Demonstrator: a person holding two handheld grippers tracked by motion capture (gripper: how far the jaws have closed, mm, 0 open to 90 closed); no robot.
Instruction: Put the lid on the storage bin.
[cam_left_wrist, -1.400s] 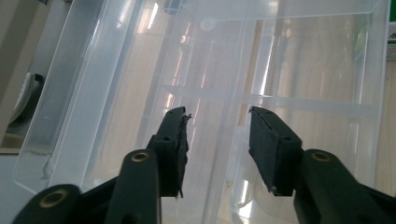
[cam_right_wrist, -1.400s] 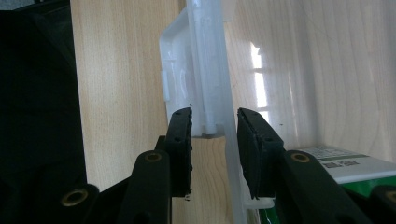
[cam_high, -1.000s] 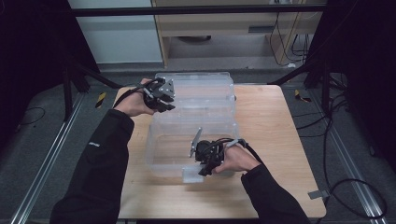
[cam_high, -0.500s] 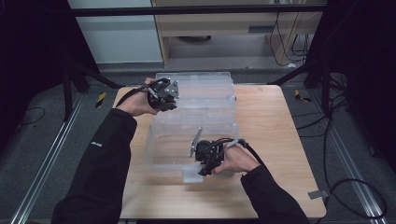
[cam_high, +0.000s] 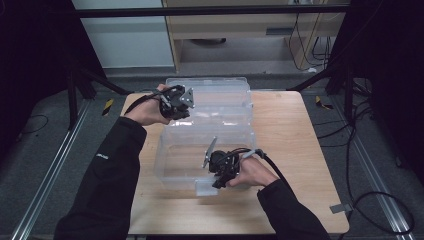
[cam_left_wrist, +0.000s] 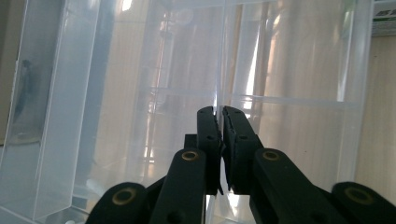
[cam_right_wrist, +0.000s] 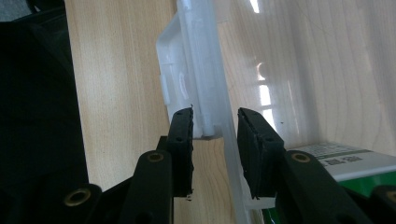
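The left gripper (cam_high: 186, 102) has just been closing its two black jaws, and in the left gripper view they are pinched on a thin upright wall of the clear plastic storage box (cam_left_wrist: 289, 70), with barely a sliver of gap between the pads. The right gripper (cam_high: 216, 181) straddles the near rim of that box: in the right gripper view its jaws stand partly apart with the rim and a flat latch tab (cam_right_wrist: 180, 70) between them. One pad seems to rest against the tab, but I cannot tell whether the other one presses on the wall.

The box is transparent and rectangular, with a hinged lid (cam_high: 210, 90) lying open beyond it. It sits in the middle of the pale wooden table (cam_high: 300, 145). The left gripper is at the box's far left corner, the right at its near edge.

There is one box, one table and two grippers.
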